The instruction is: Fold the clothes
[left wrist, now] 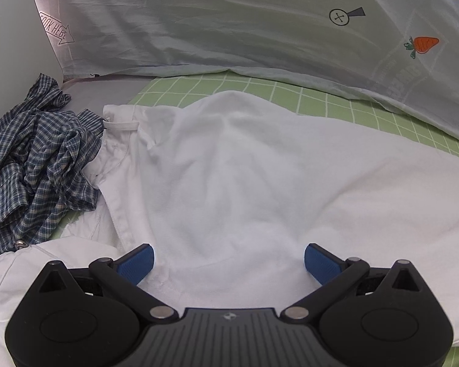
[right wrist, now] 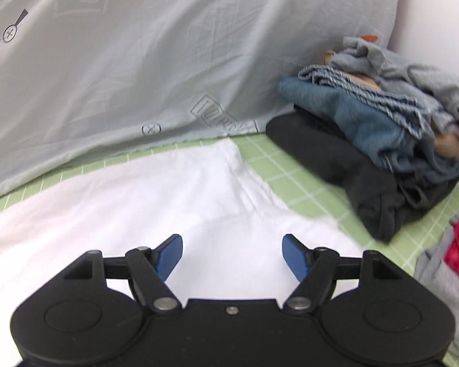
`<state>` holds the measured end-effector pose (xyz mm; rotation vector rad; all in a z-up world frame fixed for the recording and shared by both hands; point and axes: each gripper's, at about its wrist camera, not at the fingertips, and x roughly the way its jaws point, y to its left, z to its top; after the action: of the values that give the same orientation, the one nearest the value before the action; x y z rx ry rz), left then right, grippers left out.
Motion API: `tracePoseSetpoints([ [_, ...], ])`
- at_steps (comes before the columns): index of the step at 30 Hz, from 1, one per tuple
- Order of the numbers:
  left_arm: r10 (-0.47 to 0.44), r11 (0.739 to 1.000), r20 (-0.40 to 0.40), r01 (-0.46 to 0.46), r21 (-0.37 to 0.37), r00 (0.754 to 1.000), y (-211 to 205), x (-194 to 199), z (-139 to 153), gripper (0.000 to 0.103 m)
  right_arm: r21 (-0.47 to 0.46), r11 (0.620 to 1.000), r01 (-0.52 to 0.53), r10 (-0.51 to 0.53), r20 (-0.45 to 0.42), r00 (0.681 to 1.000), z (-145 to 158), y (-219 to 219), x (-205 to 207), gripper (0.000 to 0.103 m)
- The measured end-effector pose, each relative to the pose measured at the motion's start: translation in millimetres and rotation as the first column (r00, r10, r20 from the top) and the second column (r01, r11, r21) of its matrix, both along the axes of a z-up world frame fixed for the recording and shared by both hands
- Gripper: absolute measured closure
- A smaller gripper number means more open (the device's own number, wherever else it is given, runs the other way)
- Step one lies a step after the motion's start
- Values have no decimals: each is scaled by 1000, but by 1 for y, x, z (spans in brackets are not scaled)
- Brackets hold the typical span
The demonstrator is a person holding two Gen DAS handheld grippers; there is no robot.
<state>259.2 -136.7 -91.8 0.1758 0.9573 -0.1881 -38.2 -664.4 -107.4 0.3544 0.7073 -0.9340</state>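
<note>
Clearly the white shirt (left wrist: 244,168) is the piece in work: it lies spread over the green checked mat (left wrist: 336,104), its collar and button placket turned toward the left side in the left wrist view, and in the right wrist view its hem end (right wrist: 156,202) reaches close to the far edge of the mat. I judge the cloth to be thin and very light, quite soft, with no stiffness except a little at the collar and along the seams; it will fold wherever it is lifted, it will drag and wrinkle if pulled across the mat, and a single layer can slip out of a weak pinch. So the good places to take hold are the firmer edges: a shoulder seam or the collar side for one gripper, a hem corner or side seam for the other, and both lifted together so the fold line stays straight. The left gripper (left wrist: 228,263) hovers low over the shirt with its blue pads spread wide and nothing between them. The right gripper (right wrist: 232,255) is spread too, above the hem part, and pinches nothing. Just beside the collar lies a crumpled blue plaid shirt (left wrist: 36,159), touching the white one. On the right a pile of folded clothes (right wrist: 382,134) stands on the mat, apart from the hem. Behind all hangs a pale printed sheet (left wrist: 229,30).
</note>
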Motion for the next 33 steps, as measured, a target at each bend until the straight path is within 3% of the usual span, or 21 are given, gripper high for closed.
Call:
tracePoseSetpoints([
  [2,-5,1000,11,5,-18,1000,8,-9,10,0,1,999,37,-37,-56,998,-13,4,-18,30],
  [4,-2,999,25,3,-32,1000,18,-22,20,0,15,995,101,-100,-43,994,-16,2,-39,23],
  [6,12,999,34,-11,-45,999,32,-36,27,0,41,984,174,-172,-32,985,-13,-1,-60,22],
  [11,93,993,8,-92,-81,996,82,-77,28,0,66,975,213,-216,33,976,5,25,-101,19],
  [12,116,990,-4,-116,-82,993,92,-87,24,0,68,974,216,-219,42,975,7,34,-109,11],
  [13,139,987,-17,-140,-83,990,103,-96,21,0,67,975,211,-214,48,976,8,45,-116,0],
  [20,218,971,-91,-225,-84,972,165,-143,-3,0,91,995,38,-39,6,999,1,138,-143,0],
  [27,211,960,-62,-219,-174,975,203,-160,6,0,130,987,-90,94,-25,995,-11,221,-144,0],
  [33,302,921,5,-290,-261,953,245,-154,25,0,119,989,-91,96,-40,995,-16,262,-145,0],
])
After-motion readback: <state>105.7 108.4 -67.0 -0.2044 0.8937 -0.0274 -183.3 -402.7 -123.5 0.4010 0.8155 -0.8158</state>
